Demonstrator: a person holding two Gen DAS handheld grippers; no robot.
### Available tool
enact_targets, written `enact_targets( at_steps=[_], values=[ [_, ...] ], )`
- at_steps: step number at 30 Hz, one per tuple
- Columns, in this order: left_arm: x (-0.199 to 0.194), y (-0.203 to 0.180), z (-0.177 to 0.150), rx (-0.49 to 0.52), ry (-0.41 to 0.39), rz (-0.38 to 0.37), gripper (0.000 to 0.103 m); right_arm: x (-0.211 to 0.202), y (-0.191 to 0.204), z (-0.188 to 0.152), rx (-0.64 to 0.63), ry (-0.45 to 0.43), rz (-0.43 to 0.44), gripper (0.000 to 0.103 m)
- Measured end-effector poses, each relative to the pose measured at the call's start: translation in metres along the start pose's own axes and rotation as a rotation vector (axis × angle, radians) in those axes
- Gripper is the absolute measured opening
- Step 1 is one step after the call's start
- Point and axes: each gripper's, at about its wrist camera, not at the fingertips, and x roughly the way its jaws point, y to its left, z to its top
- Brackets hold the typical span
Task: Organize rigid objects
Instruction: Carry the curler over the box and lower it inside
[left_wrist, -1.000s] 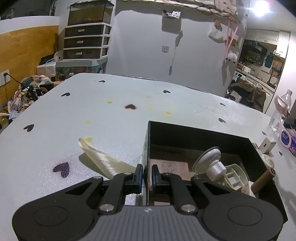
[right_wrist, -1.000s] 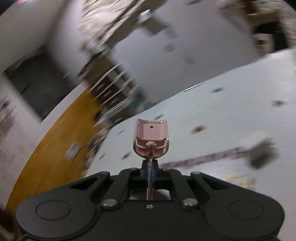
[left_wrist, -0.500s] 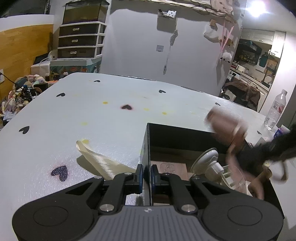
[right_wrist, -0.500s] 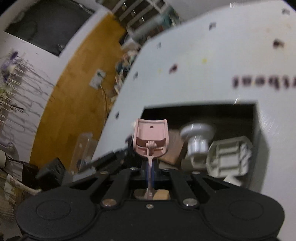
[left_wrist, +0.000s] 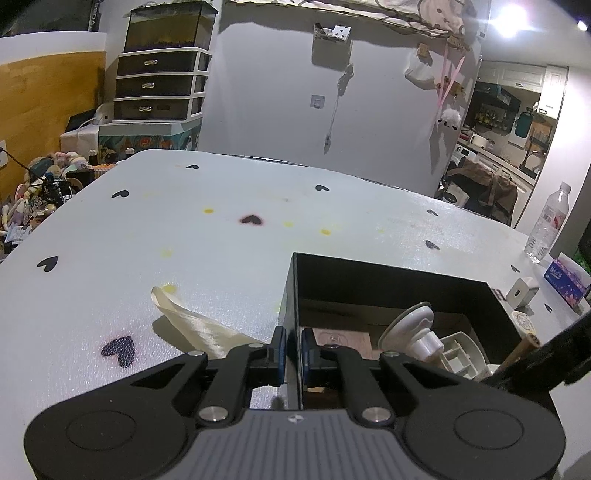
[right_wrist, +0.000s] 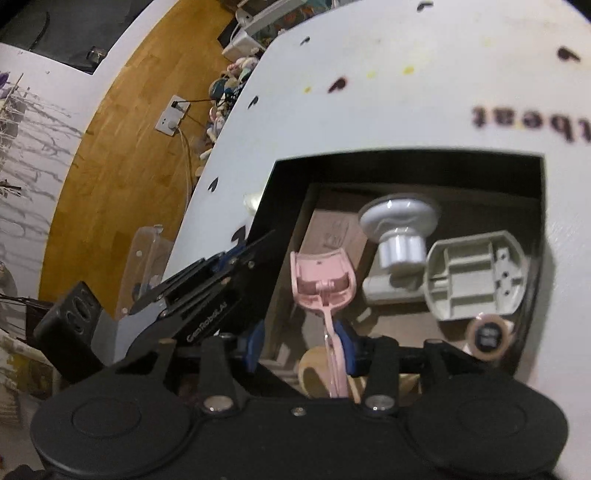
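The left tool (left_wrist: 290, 349) sits low at the table (left_wrist: 184, 240) level, pointing forward, and its fingers are clenched on the left wall of the black box (left_wrist: 295, 295), one finger outside and one inside. Beside it on the table lies a cream ribbon (left_wrist: 192, 325). The right tool (right_wrist: 301, 347) hangs above the box (right_wrist: 280, 206), tilted downward into it, with its fingers spread apart. The pink eyelash curler (right_wrist: 325, 284) stands between them, its handle against the right finger; I cannot tell if it is loose. Further right in the box lie a white suction cup (right_wrist: 399, 225) and a grey plastic bracket (right_wrist: 476, 273).
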Motion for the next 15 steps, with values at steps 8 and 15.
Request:
enact_targets(
  at_steps=[8, 15],
  values=[
    [0.000, -0.001, 0.000, 0.000, 0.000, 0.000, 0.008, 0.003, 0.018, 0.008, -0.287, -0.026, -0.129, 0.000],
    [-0.001, 0.000, -0.001, -0.004, 0.000, -0.002, 0.008, 0.002, 0.042, 0.008, -0.498, 0.017, -0.176, 0.008]
  ],
)
